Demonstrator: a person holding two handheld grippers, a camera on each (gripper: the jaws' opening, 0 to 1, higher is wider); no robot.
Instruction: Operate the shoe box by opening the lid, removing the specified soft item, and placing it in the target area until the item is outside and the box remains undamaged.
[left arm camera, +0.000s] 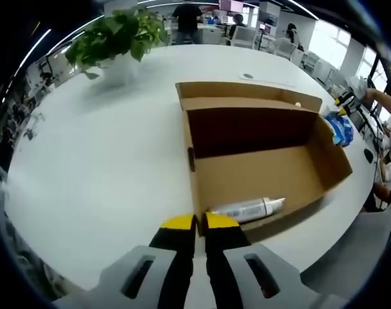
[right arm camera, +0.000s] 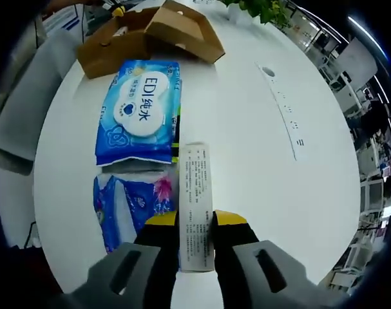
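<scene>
Right tongs clamp a slim white packet above the counter; left tongs, nearly closed and empty, could dent the shoe box wall.

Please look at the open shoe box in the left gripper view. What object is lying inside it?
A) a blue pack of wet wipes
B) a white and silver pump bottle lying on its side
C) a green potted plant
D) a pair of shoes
B: a white and silver pump bottle lies on its side on the floor of the open shoe box, just beyond the left gripper, whose fingers are together.
</scene>
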